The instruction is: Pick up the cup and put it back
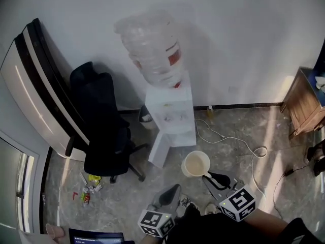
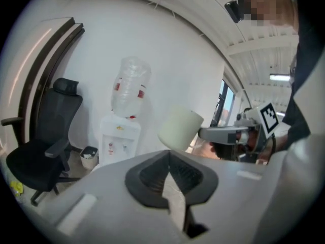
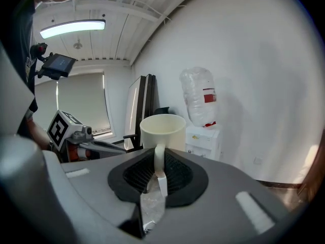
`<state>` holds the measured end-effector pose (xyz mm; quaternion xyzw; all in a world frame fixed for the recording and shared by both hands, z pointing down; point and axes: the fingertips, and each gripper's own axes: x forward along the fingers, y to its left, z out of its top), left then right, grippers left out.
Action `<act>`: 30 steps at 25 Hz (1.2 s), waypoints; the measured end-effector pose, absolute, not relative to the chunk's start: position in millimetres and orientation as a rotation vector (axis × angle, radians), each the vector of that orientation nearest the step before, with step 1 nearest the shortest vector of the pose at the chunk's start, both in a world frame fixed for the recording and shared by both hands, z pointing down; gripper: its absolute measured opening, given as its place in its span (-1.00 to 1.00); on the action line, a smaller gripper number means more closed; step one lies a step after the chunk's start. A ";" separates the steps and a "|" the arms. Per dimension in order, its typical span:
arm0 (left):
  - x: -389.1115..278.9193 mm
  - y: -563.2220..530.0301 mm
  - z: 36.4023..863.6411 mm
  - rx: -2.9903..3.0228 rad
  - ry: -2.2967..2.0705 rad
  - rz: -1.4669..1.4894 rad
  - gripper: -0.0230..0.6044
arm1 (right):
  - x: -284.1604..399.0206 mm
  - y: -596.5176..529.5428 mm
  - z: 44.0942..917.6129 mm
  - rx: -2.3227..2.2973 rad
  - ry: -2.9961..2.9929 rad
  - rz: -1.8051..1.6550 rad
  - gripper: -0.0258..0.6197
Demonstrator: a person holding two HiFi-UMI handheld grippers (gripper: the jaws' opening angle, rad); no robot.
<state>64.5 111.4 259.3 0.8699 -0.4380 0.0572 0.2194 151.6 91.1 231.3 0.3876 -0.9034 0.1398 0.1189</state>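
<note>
A cream cup [image 1: 196, 163] hangs in the air in front of the water dispenser [image 1: 170, 121], mouth up and empty. My right gripper [image 1: 209, 177] is shut on the cup's handle; in the right gripper view the handle [image 3: 159, 159] is pinched between the jaws and the cup [image 3: 162, 130] stands upright beyond them. My left gripper [image 1: 173, 188] is low and to the left of the cup, its jaws together with nothing in them. The left gripper view shows its jaws [image 2: 170, 169] meeting, with the cup [image 2: 180, 128] and the right gripper [image 2: 223, 133] off to the right.
A large clear bottle [image 1: 152, 47] tops the white dispenser. A black office chair [image 1: 104, 131] stands to its left, with a small bin [image 1: 145, 118] between them. A wooden cabinet [image 1: 304, 103] is at the right, a white cable [image 1: 244, 142] lies on the floor, and litter [image 1: 89, 187] is near the chair.
</note>
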 end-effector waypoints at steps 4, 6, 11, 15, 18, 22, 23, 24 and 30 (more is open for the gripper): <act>80.3 139.8 240.6 2.427 -1.248 0.149 -0.92 | 179.4 116.7 223.8 1.160 -2.641 0.410 -0.76; 84.1 155.5 233.7 2.432 -1.266 0.140 -0.92 | 187.0 128.8 221.9 1.159 -2.641 0.407 -0.76; 90.8 178.1 223.1 2.470 -1.277 0.148 -0.92 | 192.6 148.2 213.3 1.148 -2.654 0.380 -0.76; 94.3 188.8 220.0 2.508 -1.233 0.149 -0.92 | 183.1 162.7 205.3 1.156 -2.658 0.352 -0.76; 90.4 193.7 211.6 2.559 -1.192 0.142 -0.92 | 171.3 171.7 203.6 1.166 -2.647 0.351 -0.76; 70.0 203.5 201.8 2.603 -1.157 0.136 -0.92 | 146.0 182.9 201.2 1.193 -2.642 0.368 -0.76; 64.3 205.4 199.8 2.608 -1.151 0.130 -0.92 | 139.3 184.6 200.6 1.201 -2.643 0.377 -0.76; 58.9 207.1 198.6 2.608 -1.147 0.125 -0.92 | 132.7 186.1 199.9 1.207 -2.644 0.389 -0.76; 31.9 216.4 195.7 2.612 -1.126 0.092 -0.92 | 102.5 196.5 198.2 1.233 -2.623 0.408 -0.76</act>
